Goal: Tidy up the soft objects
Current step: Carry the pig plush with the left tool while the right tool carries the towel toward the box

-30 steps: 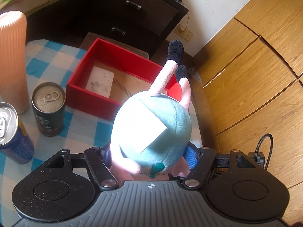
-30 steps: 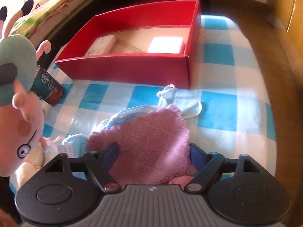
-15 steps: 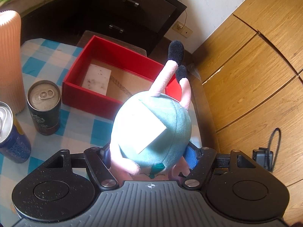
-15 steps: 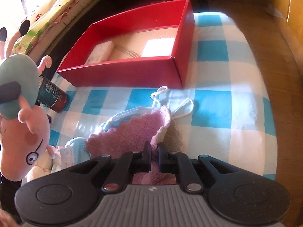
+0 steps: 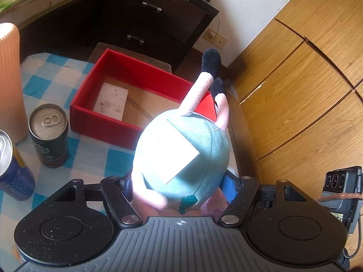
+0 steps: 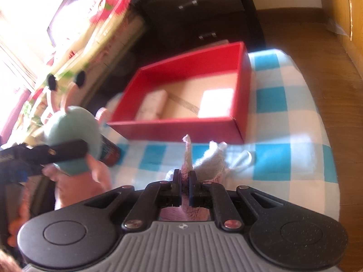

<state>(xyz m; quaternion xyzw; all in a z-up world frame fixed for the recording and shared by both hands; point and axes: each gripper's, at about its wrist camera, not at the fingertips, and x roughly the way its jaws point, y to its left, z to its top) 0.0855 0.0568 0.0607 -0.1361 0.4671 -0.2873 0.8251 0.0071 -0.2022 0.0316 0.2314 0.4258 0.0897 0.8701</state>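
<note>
We find both soft items gripped, none boxed: left fingers [image 5: 179, 181] clamp the teal-and-pink plush doll [image 5: 181, 149], right fingers [image 6: 185, 181] pinch the mauve fleece cloth [image 6: 209, 158]; the red cardboard box [image 6: 174, 127] lies beyond them.

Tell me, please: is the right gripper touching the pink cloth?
Touching. The right wrist view shows the right gripper with its jaws shut on a fold of the pink cloth, which stands up between the two pads.
</note>
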